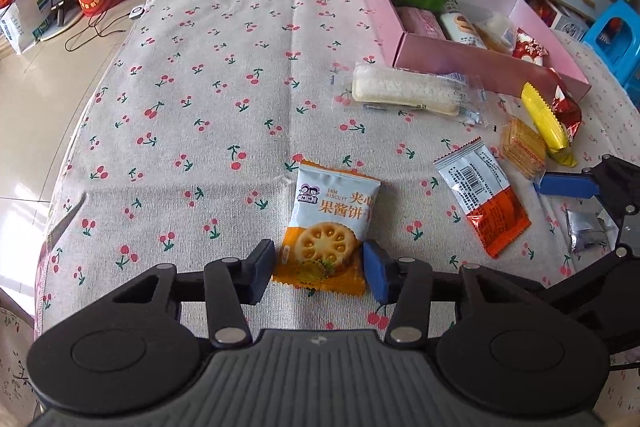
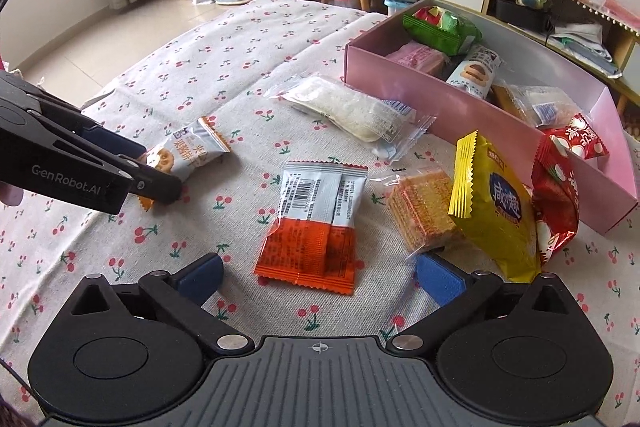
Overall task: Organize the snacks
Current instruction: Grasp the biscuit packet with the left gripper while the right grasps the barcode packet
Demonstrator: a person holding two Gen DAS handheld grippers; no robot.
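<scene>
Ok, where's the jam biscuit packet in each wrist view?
Left wrist: jam biscuit packet low centre, between the left gripper pads.
Right wrist: same packet at middle left, its near end hidden by the left gripper.
Shared landmark: the pink box, upper right in both views.
</scene>
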